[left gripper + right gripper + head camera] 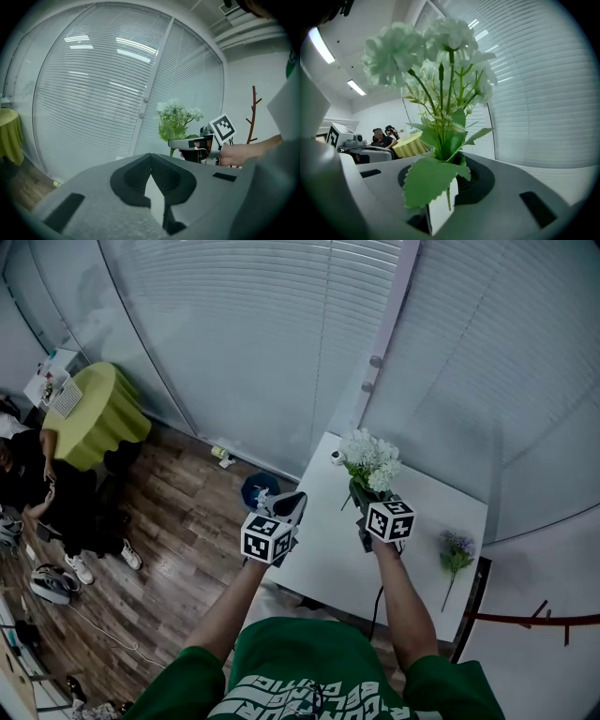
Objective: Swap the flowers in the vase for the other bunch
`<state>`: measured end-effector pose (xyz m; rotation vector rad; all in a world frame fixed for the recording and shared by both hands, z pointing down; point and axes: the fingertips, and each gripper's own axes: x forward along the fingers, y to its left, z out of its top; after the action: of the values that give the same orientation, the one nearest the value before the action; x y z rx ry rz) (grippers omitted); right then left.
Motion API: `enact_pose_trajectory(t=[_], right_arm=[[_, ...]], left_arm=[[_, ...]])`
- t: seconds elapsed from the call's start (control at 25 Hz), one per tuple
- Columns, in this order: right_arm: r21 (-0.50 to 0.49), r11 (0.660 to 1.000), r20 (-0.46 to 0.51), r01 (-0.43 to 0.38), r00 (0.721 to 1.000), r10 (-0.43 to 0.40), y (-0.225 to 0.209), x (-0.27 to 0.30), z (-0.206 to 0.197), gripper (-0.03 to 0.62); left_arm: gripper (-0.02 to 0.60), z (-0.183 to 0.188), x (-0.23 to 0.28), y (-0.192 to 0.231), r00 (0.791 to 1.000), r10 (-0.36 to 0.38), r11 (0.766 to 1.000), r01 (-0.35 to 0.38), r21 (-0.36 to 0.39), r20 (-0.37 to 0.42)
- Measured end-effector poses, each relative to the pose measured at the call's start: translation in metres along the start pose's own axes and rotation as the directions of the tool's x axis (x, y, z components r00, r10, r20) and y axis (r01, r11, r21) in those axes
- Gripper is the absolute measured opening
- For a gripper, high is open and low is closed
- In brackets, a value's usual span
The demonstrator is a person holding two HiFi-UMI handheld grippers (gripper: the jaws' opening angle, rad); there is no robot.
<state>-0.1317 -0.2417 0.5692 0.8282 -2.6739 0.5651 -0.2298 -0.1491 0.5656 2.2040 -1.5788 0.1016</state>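
Note:
My right gripper is shut on the stems of a bunch of white flowers with green leaves, held upright over the far part of the white table. In the right gripper view the white flowers rise straight out from between the jaws, and a big leaf hangs over them. A purple bunch lies flat near the table's right edge. My left gripper hovers at the table's left edge with its jaws together and nothing in them. The left gripper view shows the right gripper and the white flowers to its right.
A small white object stands at the table's far corner; I cannot tell what it is. A blue bin sits on the wooden floor left of the table. Window blinds run behind it. People sit by a yellow-green round table far left.

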Motion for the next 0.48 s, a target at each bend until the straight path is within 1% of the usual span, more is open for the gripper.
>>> enact_pose_trajectory(t=[0.16, 0.28, 0.36, 0.48], right_arm=[[0.078, 0.997, -0.066, 0.014, 0.998, -0.009, -0.017, 0.031, -0.033, 0.075], [0.147, 0.989, -0.131, 0.032, 0.991, -0.012, -0.021, 0.050, -0.050, 0.075], [0.197, 0.979, -0.178, 0.051, 0.984, -0.015, -0.022, 0.059, -0.060, 0.075], [0.280, 0.956, -0.251, 0.083, 0.968, -0.010, -0.030, 0.078, -0.085, 0.075]], left_arm=[[0.008, -0.011, 0.018, 0.023, 0.999, -0.013, 1.000, 0.013, 0.002, -0.030], [0.008, -0.008, 0.024, 0.038, 0.998, -0.029, 1.000, 0.028, -0.010, -0.051], [0.008, -0.003, 0.026, 0.046, 0.997, -0.046, 0.999, 0.045, -0.017, -0.069], [0.008, -0.003, 0.035, 0.060, 0.993, -0.070, 0.997, 0.068, -0.028, -0.095]])
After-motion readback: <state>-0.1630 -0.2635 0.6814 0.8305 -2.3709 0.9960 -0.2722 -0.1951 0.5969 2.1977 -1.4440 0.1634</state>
